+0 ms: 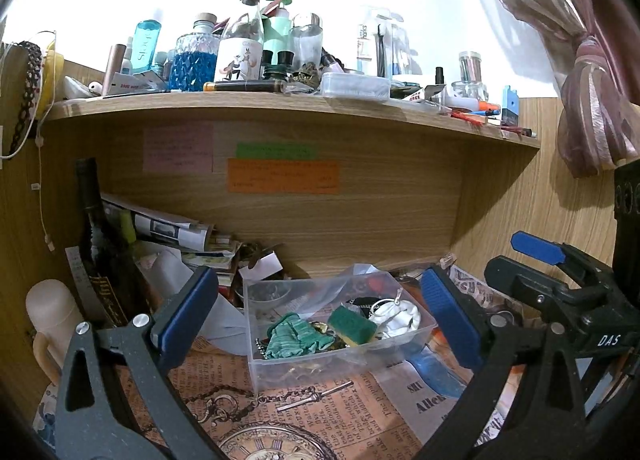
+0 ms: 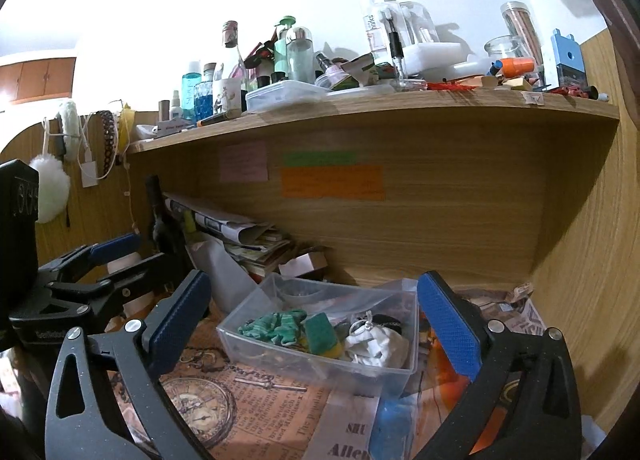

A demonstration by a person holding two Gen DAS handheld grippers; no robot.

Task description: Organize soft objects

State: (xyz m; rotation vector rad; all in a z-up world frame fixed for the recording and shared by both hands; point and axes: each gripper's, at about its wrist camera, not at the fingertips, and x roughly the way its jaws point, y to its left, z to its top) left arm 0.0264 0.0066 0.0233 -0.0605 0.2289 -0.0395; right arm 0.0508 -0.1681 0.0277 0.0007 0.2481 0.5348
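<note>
A clear plastic bin (image 1: 332,348) sits on the newspaper-print desk cover, below the wooden shelf. Inside it lie 3 soft things side by side: a crumpled green striped cloth (image 1: 298,338) at the left, a green-and-yellow sponge (image 1: 352,325) tilted in the middle, touching the cloth, and a bunched white cloth (image 1: 398,316) with a cord at the right.

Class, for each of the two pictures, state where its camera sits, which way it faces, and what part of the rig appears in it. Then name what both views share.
Left wrist: on the left gripper, facing the clear box under the shelf; own open fingers show, right gripper alongside.
Right wrist: on the right gripper, facing the same box; left gripper at its left.
Shared: box, green sponge, shelf.
</note>
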